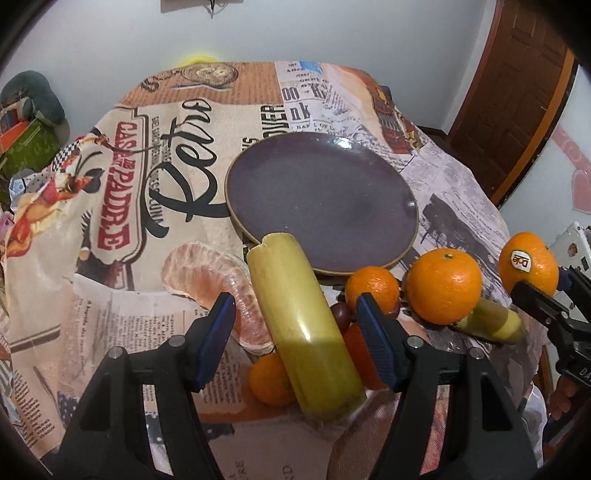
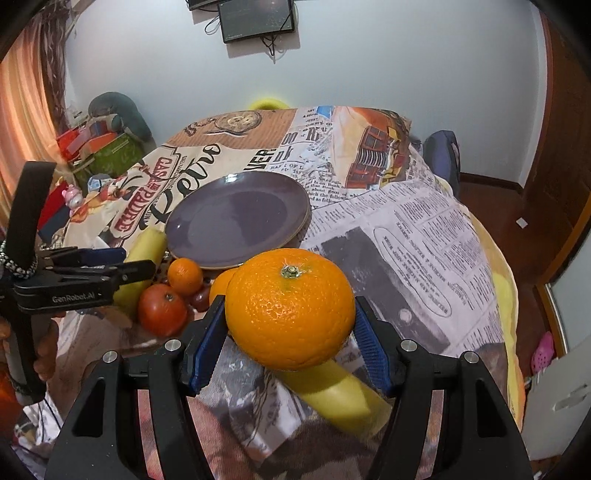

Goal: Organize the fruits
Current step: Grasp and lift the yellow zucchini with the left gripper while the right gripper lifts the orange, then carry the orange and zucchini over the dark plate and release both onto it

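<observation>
A purple plate (image 1: 325, 199) (image 2: 236, 221) lies empty on the printed tablecloth. My left gripper (image 1: 295, 339) is open around a long yellow banana piece (image 1: 303, 328), its fingers apart from it. My right gripper (image 2: 290, 347) is shut on a large orange (image 2: 290, 308), held above another banana piece (image 2: 340, 391). That orange, with a Dole sticker (image 1: 528, 264), also shows at the right of the left wrist view. Beside the left gripper lie a peeled pomelo segment (image 1: 218, 284), two oranges (image 1: 443, 286) (image 1: 373, 286), a small orange (image 1: 269, 380), a tomato (image 2: 162, 310) and dark grapes (image 1: 340, 314).
The tablecloth (image 2: 406, 229) covers a round table that drops off at right. Clutter of boxes and bags (image 2: 107, 147) stands at the far left. A wooden door (image 1: 517, 92) is at the right and a screen (image 2: 256, 18) hangs on the wall.
</observation>
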A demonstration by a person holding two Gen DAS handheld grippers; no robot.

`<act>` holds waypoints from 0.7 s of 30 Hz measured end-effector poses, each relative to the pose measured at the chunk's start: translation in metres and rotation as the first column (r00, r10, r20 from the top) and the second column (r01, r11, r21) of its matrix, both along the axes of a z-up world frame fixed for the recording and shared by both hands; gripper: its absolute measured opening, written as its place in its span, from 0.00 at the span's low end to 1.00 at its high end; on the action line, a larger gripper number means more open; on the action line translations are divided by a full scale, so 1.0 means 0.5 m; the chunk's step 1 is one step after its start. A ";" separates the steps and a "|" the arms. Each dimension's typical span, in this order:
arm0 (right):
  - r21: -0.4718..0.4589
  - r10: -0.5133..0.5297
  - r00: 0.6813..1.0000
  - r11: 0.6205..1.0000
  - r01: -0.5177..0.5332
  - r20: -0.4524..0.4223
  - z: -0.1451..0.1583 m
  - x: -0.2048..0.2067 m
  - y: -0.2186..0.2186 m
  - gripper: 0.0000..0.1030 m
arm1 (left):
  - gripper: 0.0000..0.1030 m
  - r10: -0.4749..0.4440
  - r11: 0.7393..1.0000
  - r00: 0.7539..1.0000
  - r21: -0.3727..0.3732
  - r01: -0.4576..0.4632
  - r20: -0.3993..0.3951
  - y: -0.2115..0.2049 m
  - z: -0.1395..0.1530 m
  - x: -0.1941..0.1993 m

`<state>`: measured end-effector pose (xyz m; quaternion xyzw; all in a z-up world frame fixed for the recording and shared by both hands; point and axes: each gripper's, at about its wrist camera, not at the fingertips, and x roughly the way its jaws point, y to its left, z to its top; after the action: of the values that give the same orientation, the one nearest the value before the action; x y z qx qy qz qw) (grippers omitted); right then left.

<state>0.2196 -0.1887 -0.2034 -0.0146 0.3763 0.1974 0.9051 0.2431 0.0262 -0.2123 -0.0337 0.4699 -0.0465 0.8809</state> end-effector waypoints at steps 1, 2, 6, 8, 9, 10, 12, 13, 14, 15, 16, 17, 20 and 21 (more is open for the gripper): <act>0.002 0.004 1.000 1.000 -0.004 -0.002 -0.002 0.002 0.000 0.61 | 0.60 0.003 1.000 1.000 0.000 -0.003 -0.005 0.001 -0.004 0.003; 0.003 0.006 1.000 1.000 -0.006 -0.005 -0.004 0.005 0.002 0.61 | 0.57 0.004 1.000 1.000 -0.004 -0.004 -0.010 0.001 -0.008 0.006; 0.006 0.002 1.000 1.000 -0.002 -0.018 -0.012 0.016 0.005 0.61 | 0.45 0.005 0.999 1.000 -0.032 -0.006 -0.022 0.004 -0.020 0.015; 0.017 -0.001 1.000 1.000 0.001 -0.025 -0.015 0.017 0.004 0.61 | 0.44 0.013 0.999 1.000 -0.043 -0.014 -0.014 0.006 -0.021 0.016; 0.020 -0.002 1.000 1.000 0.002 -0.027 -0.016 0.017 0.004 0.61 | 0.43 0.016 0.999 1.000 -0.046 -0.017 -0.010 0.007 -0.021 0.015; 0.021 -0.002 1.000 1.000 0.002 -0.028 -0.016 0.017 0.004 0.61 | 0.43 0.019 0.998 1.000 -0.052 -0.020 -0.010 0.007 -0.021 0.015; 0.020 0.001 1.000 1.000 0.000 -0.026 -0.014 0.017 0.006 0.61 | 0.41 0.020 0.998 1.000 -0.065 -0.020 -0.010 0.009 -0.018 0.013; 0.019 0.001 1.000 1.000 -0.001 -0.023 -0.012 0.016 0.006 0.61 | 0.39 0.017 0.997 1.000 -0.070 -0.017 -0.007 0.009 -0.014 0.010; 0.018 0.001 1.000 1.000 -0.001 -0.018 -0.009 0.015 0.006 0.61 | 0.39 0.011 0.997 1.000 -0.071 -0.011 0.001 0.008 -0.008 0.006; 0.016 0.000 1.000 1.000 0.000 -0.014 -0.007 0.015 0.006 0.61 | 0.38 0.002 0.998 1.000 -0.070 -0.002 0.011 0.006 -0.002 0.000; 0.017 -0.002 1.000 1.000 0.002 -0.011 -0.004 0.015 0.007 0.61 | 0.38 -0.004 0.998 1.000 -0.070 0.005 0.021 0.003 0.005 -0.005; 0.018 -0.002 1.000 1.000 0.002 -0.009 -0.002 0.016 0.007 0.61 | 0.38 -0.008 0.997 1.000 -0.071 0.010 0.027 0.003 0.010 -0.010; 0.019 0.000 1.000 1.000 -0.001 0.003 0.009 0.013 0.012 0.61 | 0.37 -0.020 0.997 0.999 -0.068 0.023 0.045 0.000 0.029 -0.027; 0.018 0.002 1.000 1.000 -0.003 0.010 0.014 0.012 0.014 0.61 | 0.37 -0.025 0.997 0.998 -0.067 0.029 0.059 -0.001 0.035 -0.031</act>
<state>0.2254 -0.1817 -0.1965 -0.0077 0.3699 0.2019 0.9068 0.2274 0.0257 -0.1949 -0.0559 0.4425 -0.0754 0.8918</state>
